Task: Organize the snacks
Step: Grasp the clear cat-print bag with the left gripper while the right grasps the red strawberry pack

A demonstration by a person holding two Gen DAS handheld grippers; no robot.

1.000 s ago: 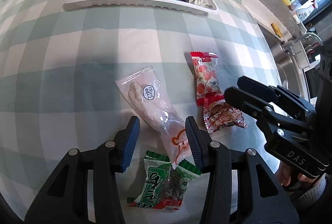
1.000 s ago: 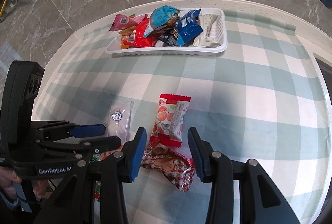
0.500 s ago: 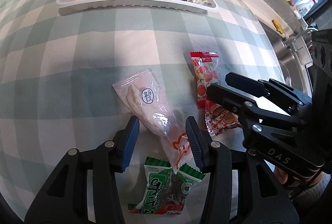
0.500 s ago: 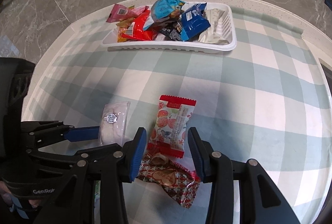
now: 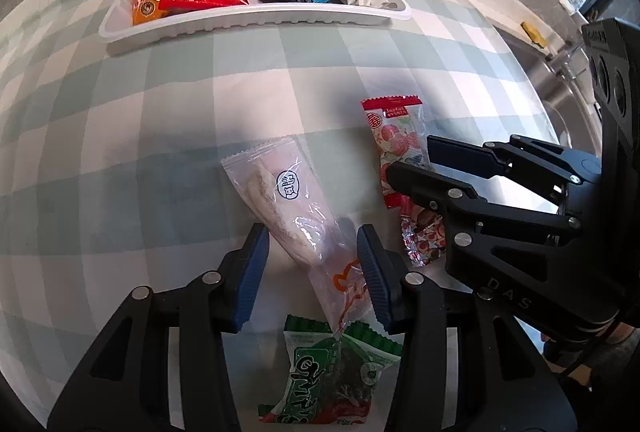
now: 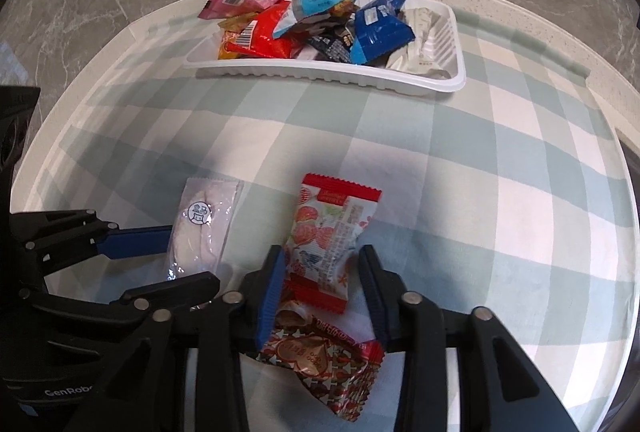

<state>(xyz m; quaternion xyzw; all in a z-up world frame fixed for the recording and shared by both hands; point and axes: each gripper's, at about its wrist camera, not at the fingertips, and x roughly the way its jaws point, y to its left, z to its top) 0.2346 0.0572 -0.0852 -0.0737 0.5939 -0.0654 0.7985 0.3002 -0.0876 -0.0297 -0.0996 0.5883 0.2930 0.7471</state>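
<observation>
Both tools sit lower over the checked green-and-white tablecloth (image 6: 460, 160) than a second ago, and both have just been closing. Left gripper (image 5: 310, 268): its blue-padded jaws have narrowed a little and now straddle the clear plastic packet with a pale pastry inside (image 5: 294, 210), which lies slantwise through the lower centre of the left wrist view. A gap shows beside each pad, so the jaws stand part open and nothing is pinched, though at the right pad the film comes so close that contact is hard to rule out. Below it, at the bottom edge, lies a green-wrapped snack (image 5: 332, 372).

Right gripper (image 6: 322, 290): its jaws have drawn in more, around the lower end of the red-and-white sachet printed with red fruit (image 6: 334, 236) in the lower centre of the right wrist view. Its left pad appears to touch the wrapper; the right pad stands clear, so it is not clamped. A shiny red foil packet with hearts (image 6: 324, 360) lies underneath, between the fingers.

At the top of both views, the white ribbed plastic tray (image 6: 328, 74) holds a heap of mixed snack bags.
</observation>
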